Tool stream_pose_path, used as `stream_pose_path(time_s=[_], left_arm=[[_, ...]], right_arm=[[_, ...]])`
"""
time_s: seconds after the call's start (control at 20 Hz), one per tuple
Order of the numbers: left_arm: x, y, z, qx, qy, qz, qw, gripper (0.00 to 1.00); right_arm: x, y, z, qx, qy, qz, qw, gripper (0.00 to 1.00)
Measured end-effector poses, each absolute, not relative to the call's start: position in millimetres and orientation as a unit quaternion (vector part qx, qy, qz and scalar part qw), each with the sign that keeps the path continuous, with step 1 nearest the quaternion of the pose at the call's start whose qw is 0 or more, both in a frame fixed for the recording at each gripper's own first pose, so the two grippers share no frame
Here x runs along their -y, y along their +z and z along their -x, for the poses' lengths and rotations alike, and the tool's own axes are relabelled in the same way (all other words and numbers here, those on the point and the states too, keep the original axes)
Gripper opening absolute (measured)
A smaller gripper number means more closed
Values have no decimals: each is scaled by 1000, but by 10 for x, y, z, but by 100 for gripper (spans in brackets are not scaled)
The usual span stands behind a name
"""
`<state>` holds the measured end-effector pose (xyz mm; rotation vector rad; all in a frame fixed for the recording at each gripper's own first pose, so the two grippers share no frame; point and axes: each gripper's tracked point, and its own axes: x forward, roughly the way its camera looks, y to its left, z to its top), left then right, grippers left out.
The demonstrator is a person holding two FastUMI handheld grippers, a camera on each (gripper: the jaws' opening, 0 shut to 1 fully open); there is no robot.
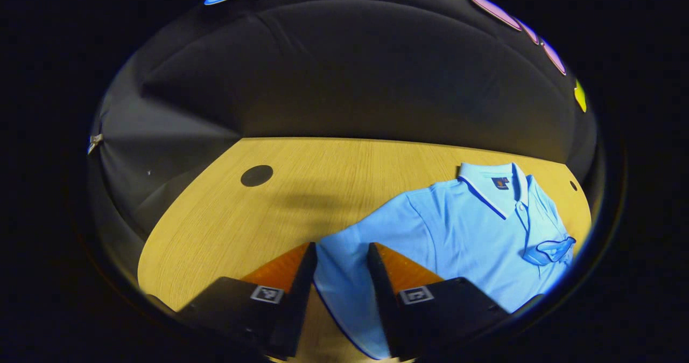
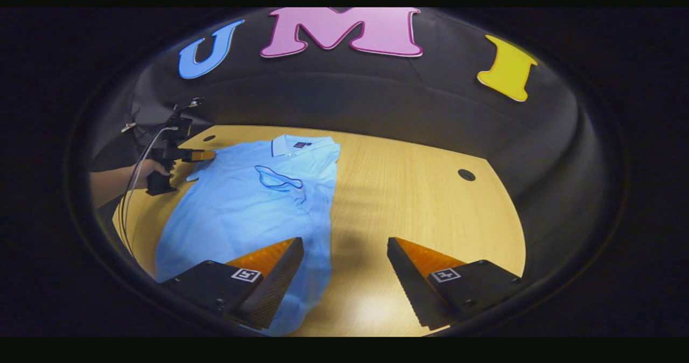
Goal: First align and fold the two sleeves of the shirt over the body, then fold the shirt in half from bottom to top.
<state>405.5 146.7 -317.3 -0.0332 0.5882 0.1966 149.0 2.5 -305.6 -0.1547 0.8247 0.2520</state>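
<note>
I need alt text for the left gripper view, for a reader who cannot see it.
The left gripper, fingers apart, straddles a short sleeve of a light blue polo shirt lying flat on a light wooden table. The shirt's collar points away, toward the black cloth wall.

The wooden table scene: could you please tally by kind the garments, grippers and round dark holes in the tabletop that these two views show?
Light blue polo shirt: 1
Handheld two-finger grippers, left gripper and right gripper: 2
Round dark holes in the tabletop, first hole and second hole: 2
Total: 5
</note>
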Motion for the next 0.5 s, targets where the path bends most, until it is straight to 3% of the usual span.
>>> stream_pose_path(time_s=[0.15, 0.2, 0.5], left_arm=[[-1381, -3139, -4080, -289, 87, 12, 953, 18], [-1372, -3132, -4079, -292, 85, 13, 953, 10], [-1177, -2867, -4092, -290, 71, 19, 954, 6]], right_arm=[[54, -3090, -1492, -403, 119, 76, 904, 98], [84, -3064, -1505, -400, 115, 72, 906, 98], [296, -2962, -1488, -393, 93, 57, 913, 98]])
